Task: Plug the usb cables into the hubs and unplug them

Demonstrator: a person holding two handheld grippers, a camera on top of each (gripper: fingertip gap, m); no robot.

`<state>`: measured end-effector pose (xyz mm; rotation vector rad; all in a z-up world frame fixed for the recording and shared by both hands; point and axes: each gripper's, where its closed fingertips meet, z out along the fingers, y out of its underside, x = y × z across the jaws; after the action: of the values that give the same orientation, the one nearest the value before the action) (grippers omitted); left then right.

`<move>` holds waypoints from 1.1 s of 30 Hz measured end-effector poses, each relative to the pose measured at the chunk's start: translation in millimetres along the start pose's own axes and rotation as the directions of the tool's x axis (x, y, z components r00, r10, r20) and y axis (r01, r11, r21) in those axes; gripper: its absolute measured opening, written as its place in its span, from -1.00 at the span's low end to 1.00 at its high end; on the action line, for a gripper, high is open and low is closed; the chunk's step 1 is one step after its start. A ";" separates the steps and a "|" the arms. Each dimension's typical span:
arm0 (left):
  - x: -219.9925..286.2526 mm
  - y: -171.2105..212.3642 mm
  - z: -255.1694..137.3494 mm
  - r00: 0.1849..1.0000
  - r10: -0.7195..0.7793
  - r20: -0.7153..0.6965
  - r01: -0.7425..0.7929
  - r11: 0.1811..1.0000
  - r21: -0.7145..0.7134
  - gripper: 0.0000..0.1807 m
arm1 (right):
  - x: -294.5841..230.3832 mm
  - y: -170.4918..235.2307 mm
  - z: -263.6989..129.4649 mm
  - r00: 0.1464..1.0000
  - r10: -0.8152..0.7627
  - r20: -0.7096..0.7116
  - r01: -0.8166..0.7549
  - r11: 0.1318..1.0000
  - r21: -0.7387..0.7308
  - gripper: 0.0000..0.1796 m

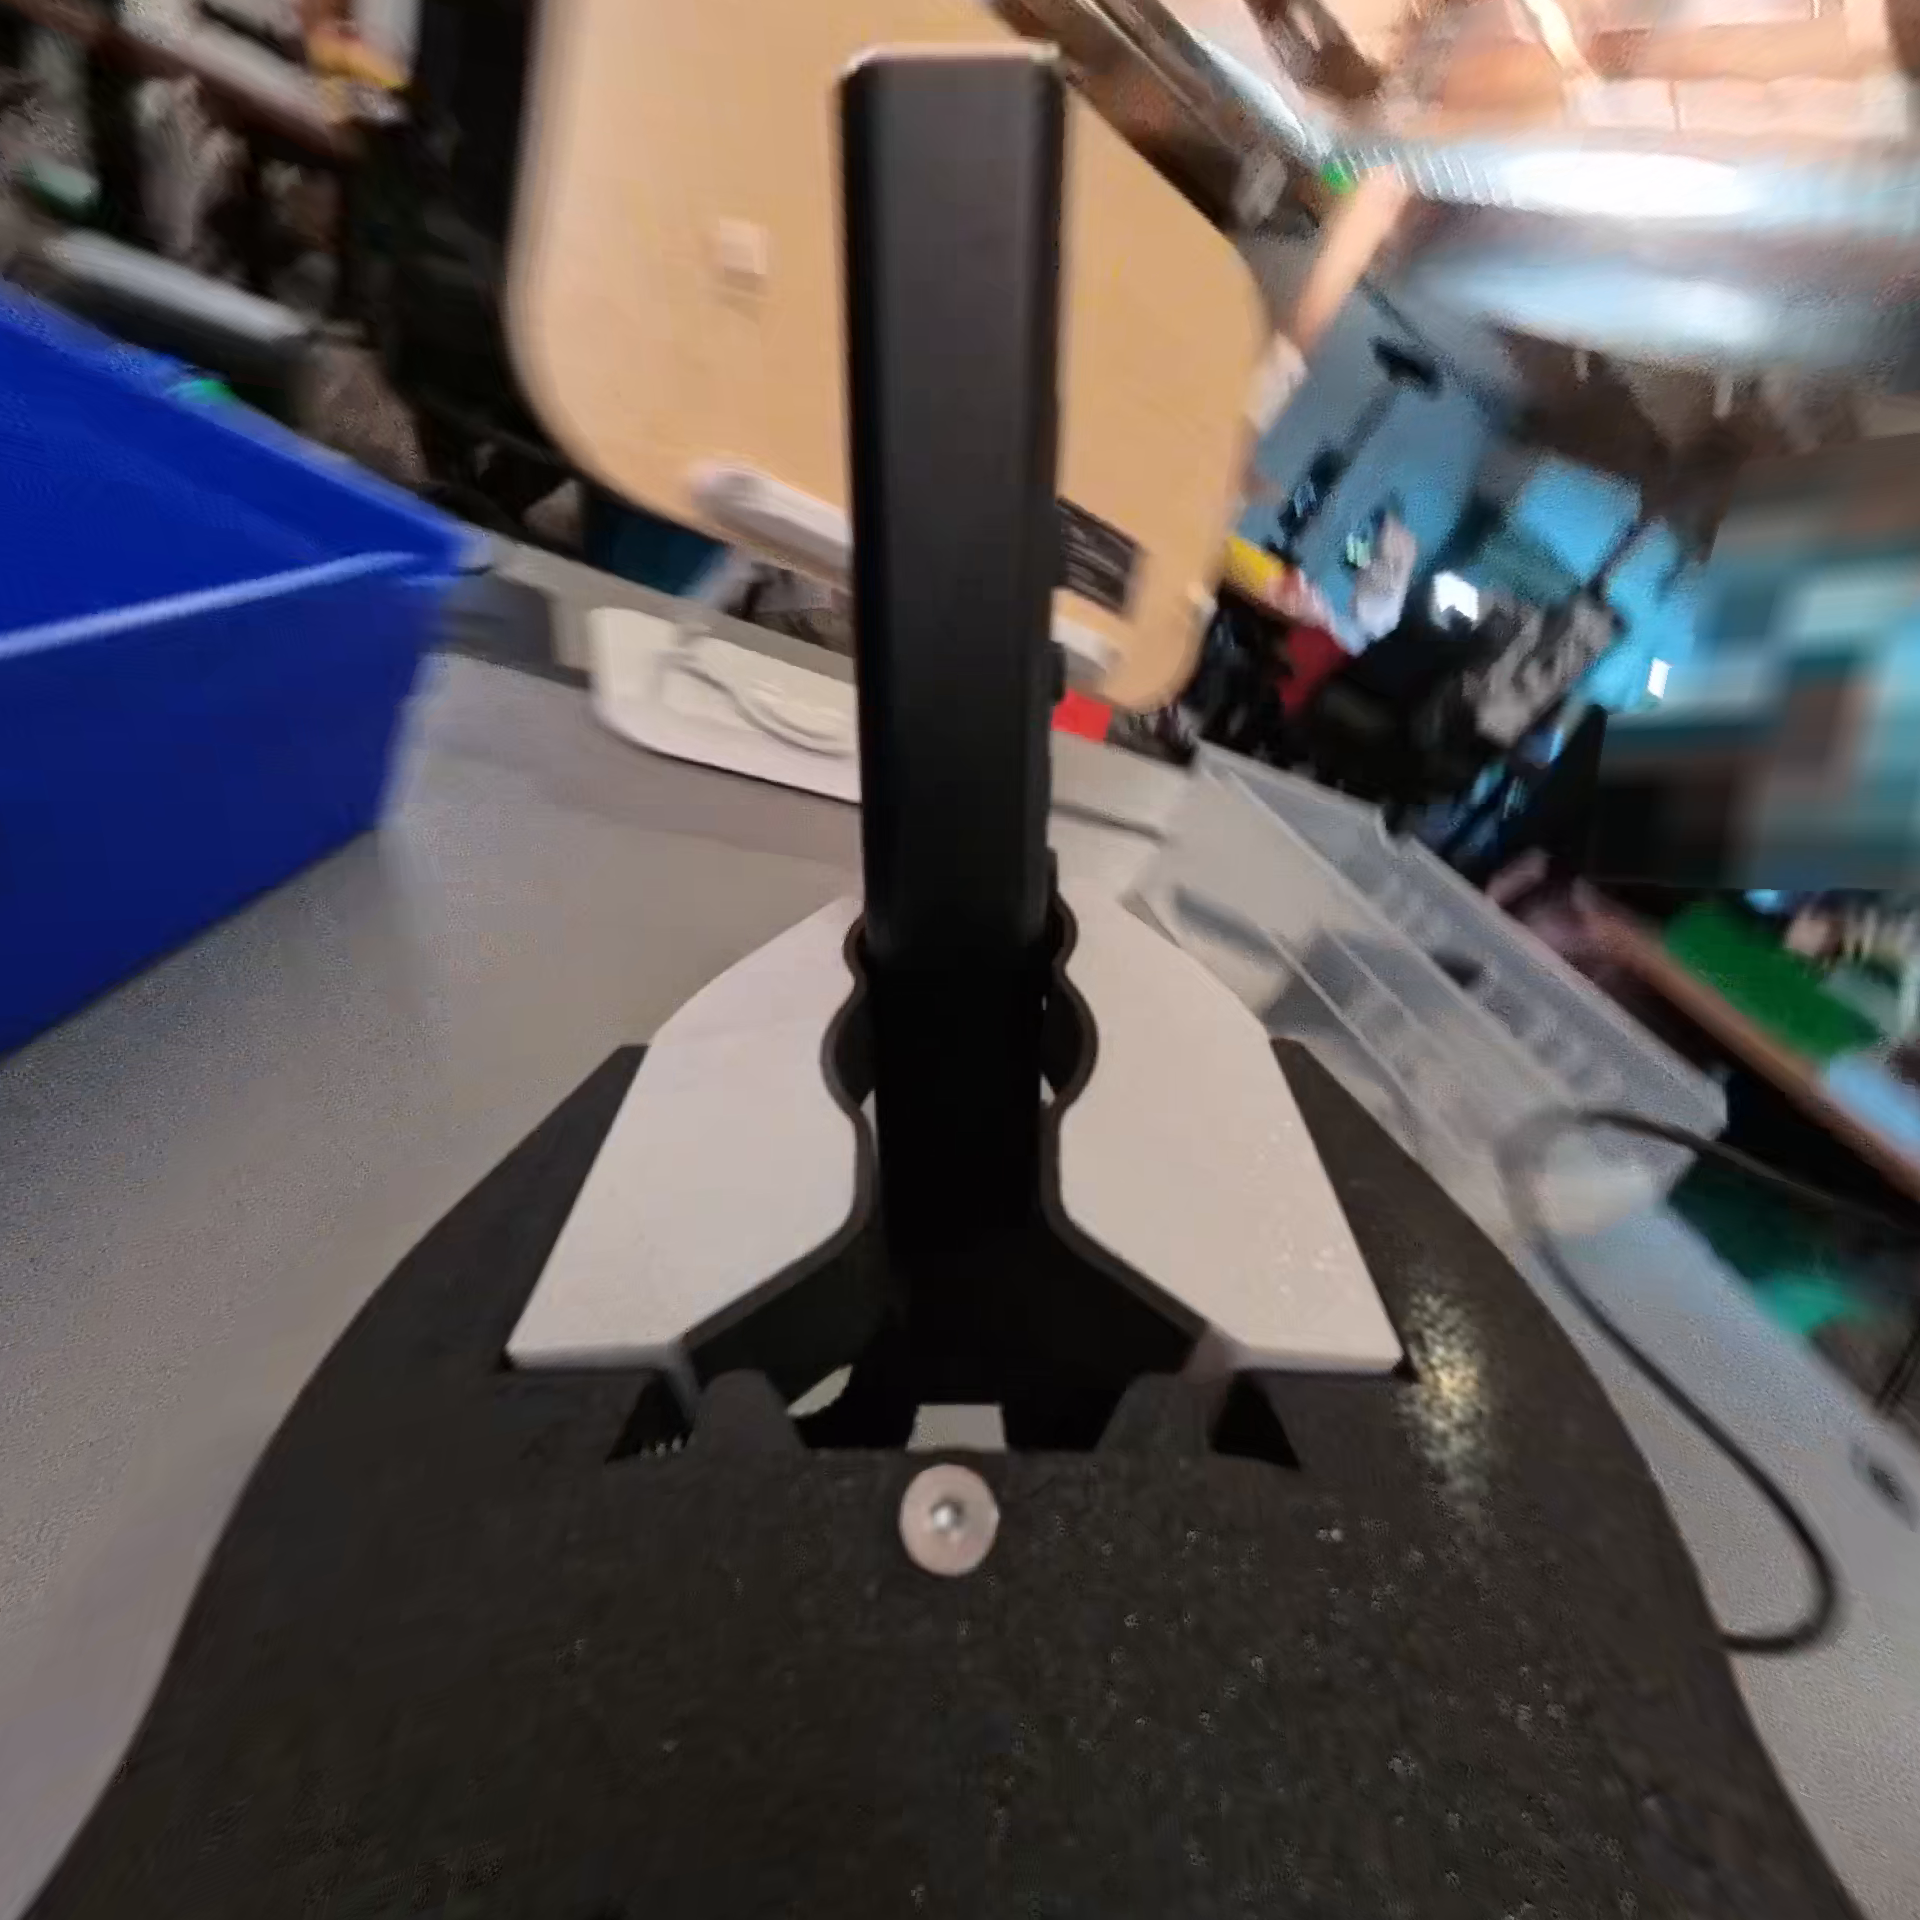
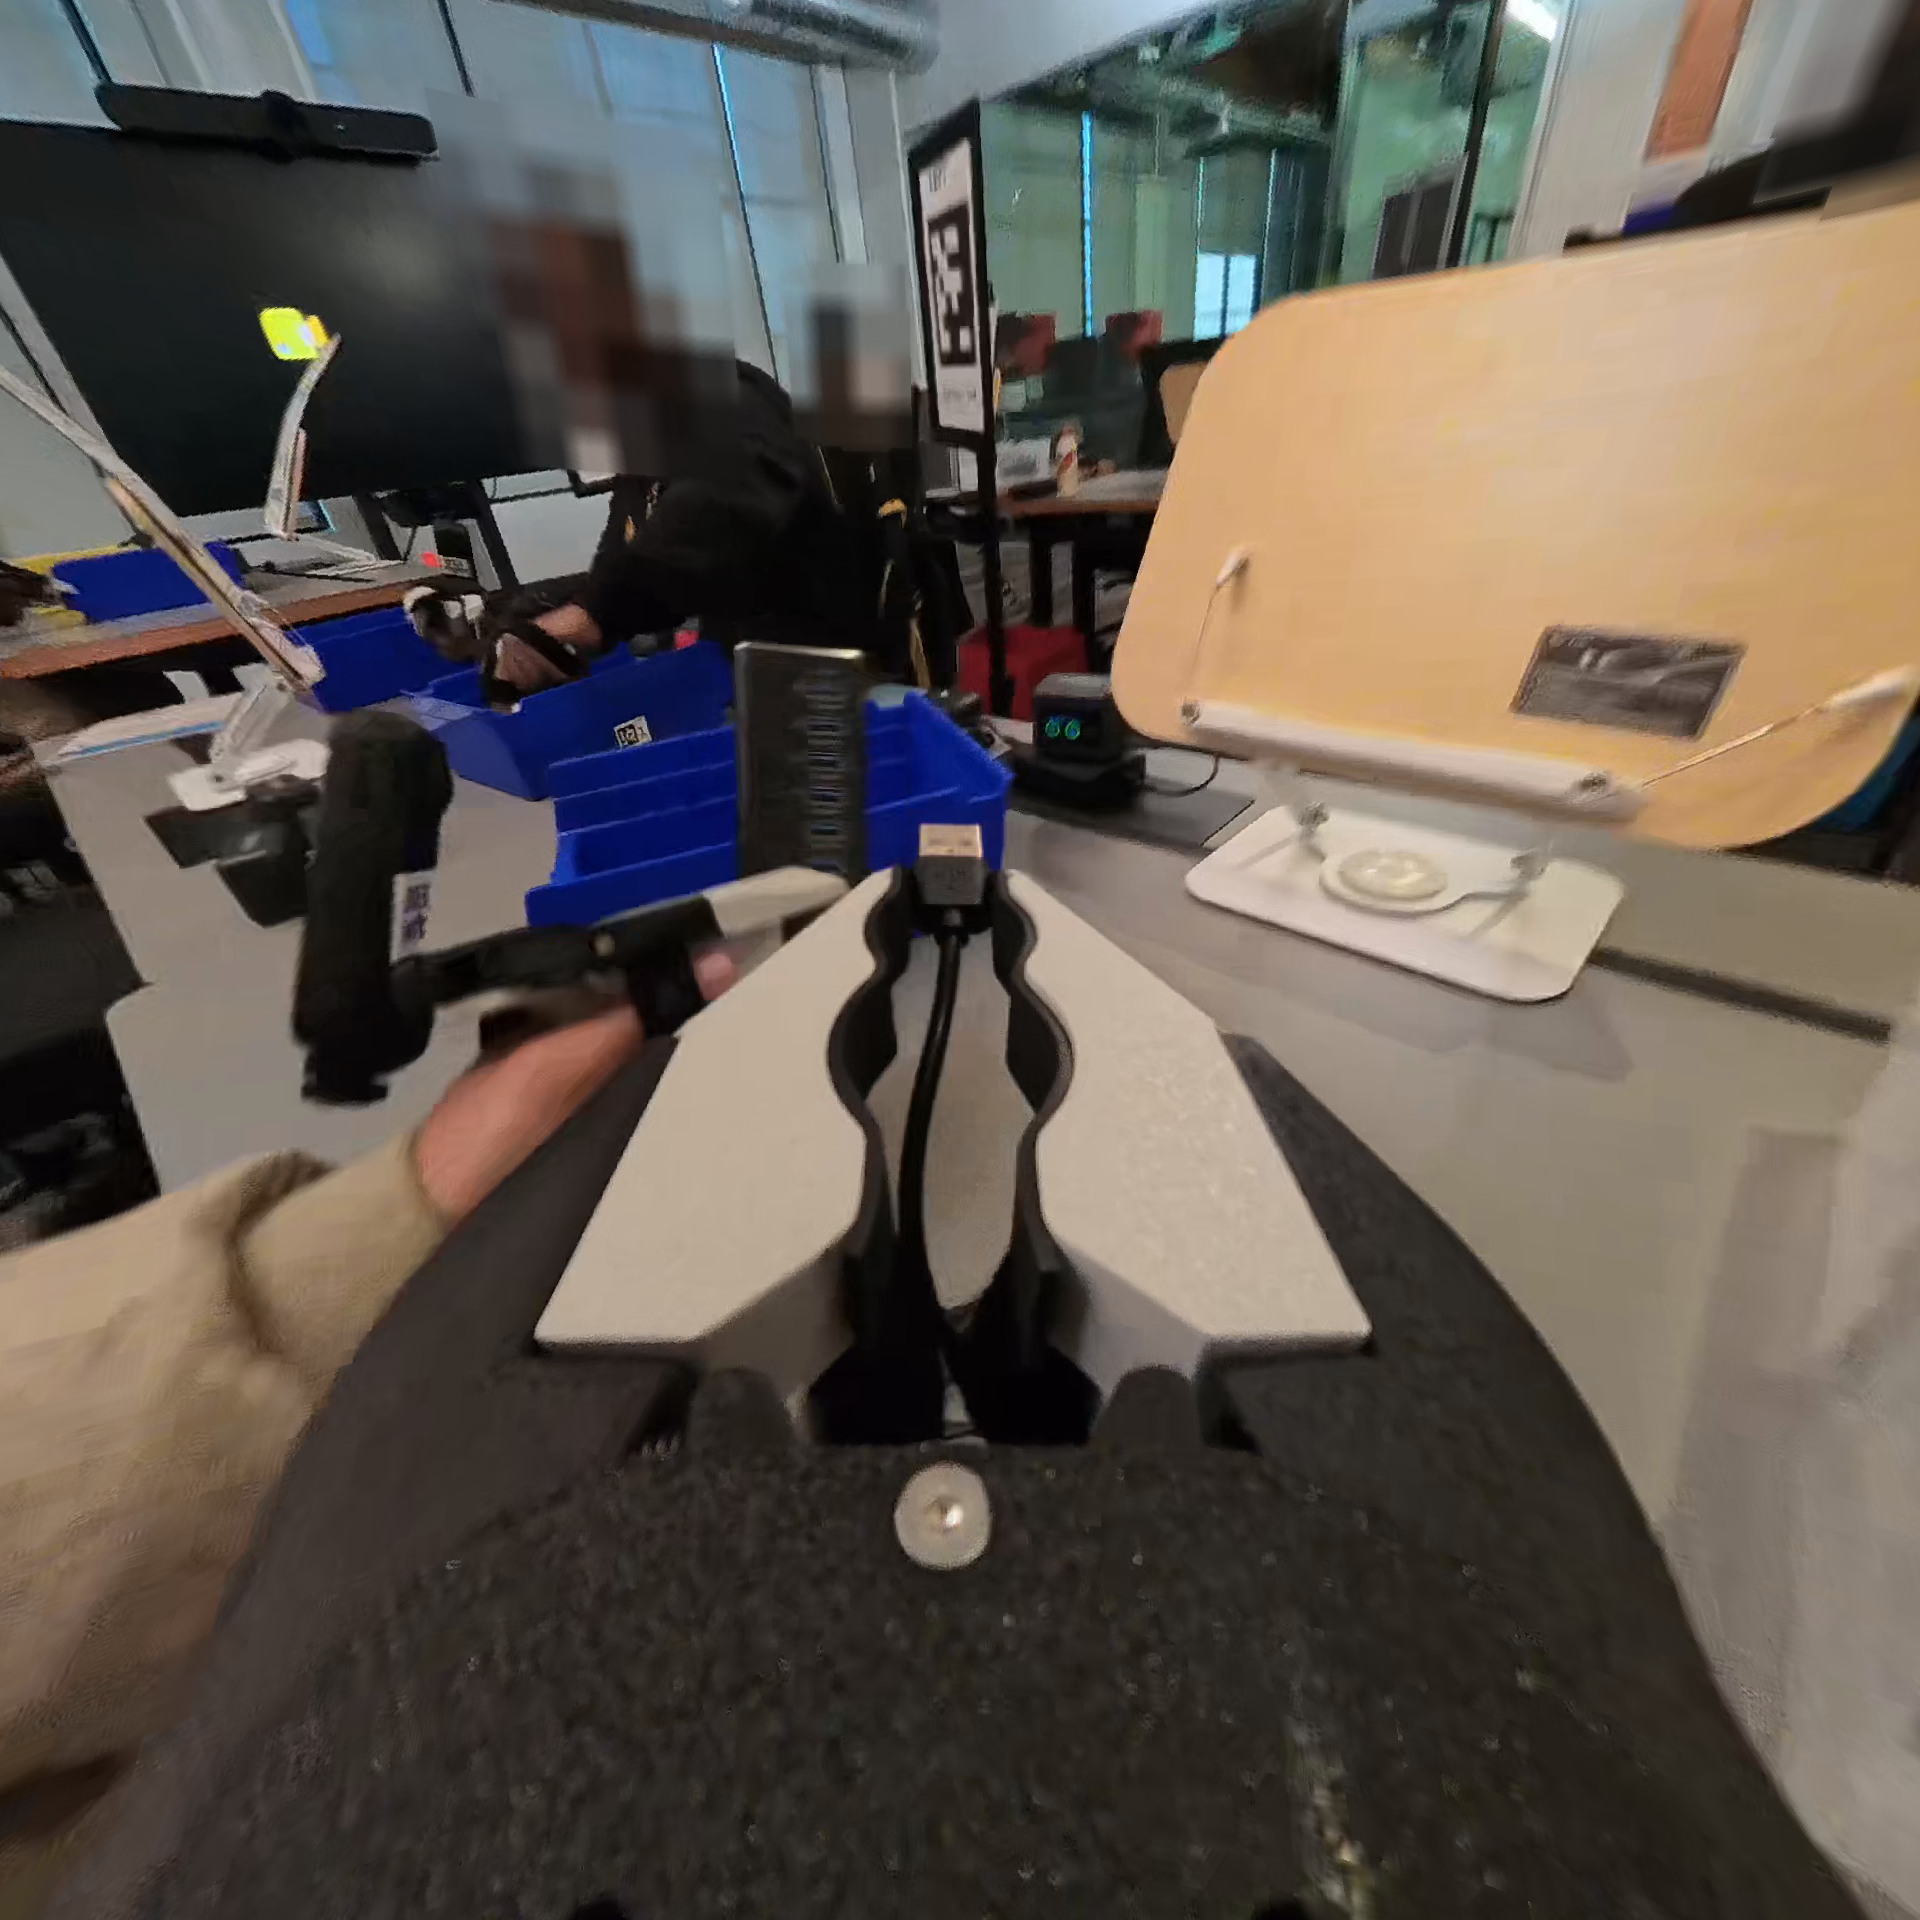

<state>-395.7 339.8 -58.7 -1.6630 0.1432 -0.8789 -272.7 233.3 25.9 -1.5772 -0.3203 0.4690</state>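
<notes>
Two grippers, both gripping: left gripper [image 1: 954, 935] clamped on upright black hub [image 1: 951, 468], long axis vertical above grey table [image 1: 260, 1143]; right gripper [image 2: 948, 904] pinching USB plug [image 2: 949, 844], metal tip forward, hub [image 2: 800, 758] just ahead and left, ports facing it, apart.
</notes>
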 end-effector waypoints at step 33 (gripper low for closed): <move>67.5 14.4 -5.3 0.911 0.183 -0.369 -0.204 0.979 -0.019 -0.69 | 321.9 7.6 -76.4 0.858 -0.042 -0.512 -0.133 0.945 -0.300 -0.84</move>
<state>-346.0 295.4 -39.9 -1.4916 0.5855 -1.0315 44.5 319.4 -12.8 -1.9694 0.0601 0.0107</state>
